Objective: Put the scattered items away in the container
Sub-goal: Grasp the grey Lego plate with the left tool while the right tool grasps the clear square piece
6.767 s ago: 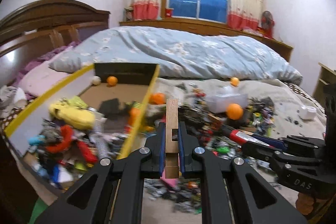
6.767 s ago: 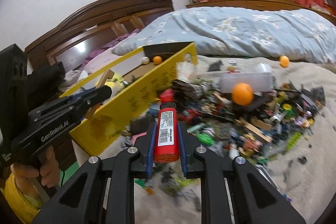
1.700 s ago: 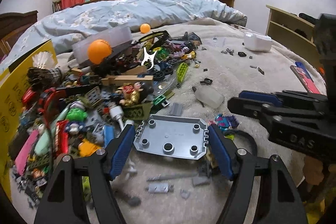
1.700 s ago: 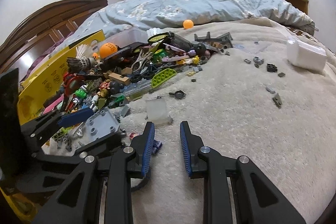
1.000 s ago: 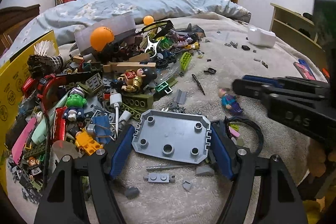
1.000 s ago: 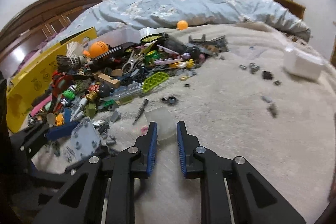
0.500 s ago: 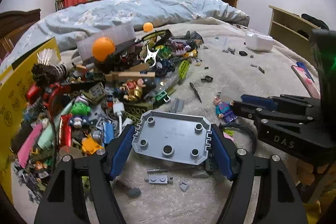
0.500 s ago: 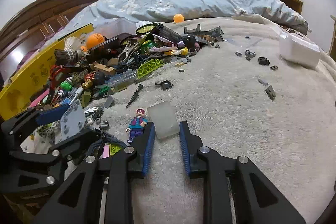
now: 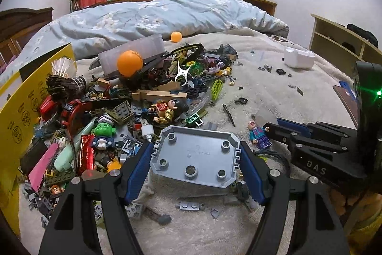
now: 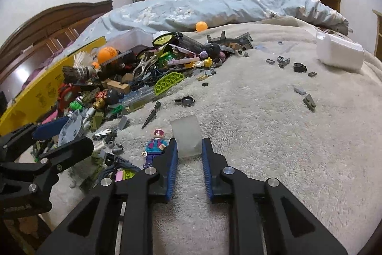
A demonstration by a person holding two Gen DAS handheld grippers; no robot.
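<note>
With grey plate clamped in left tool, right tool gripping frosted block: both apparently bound next for yellow box.

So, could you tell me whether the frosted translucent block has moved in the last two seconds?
Yes. The frosted block lay close beside the small black pan; now it sits farther from it, nearer the camera, between the fingertips of the right gripper.

both wrist views skim the bed low, sharing the toy pile.
</note>
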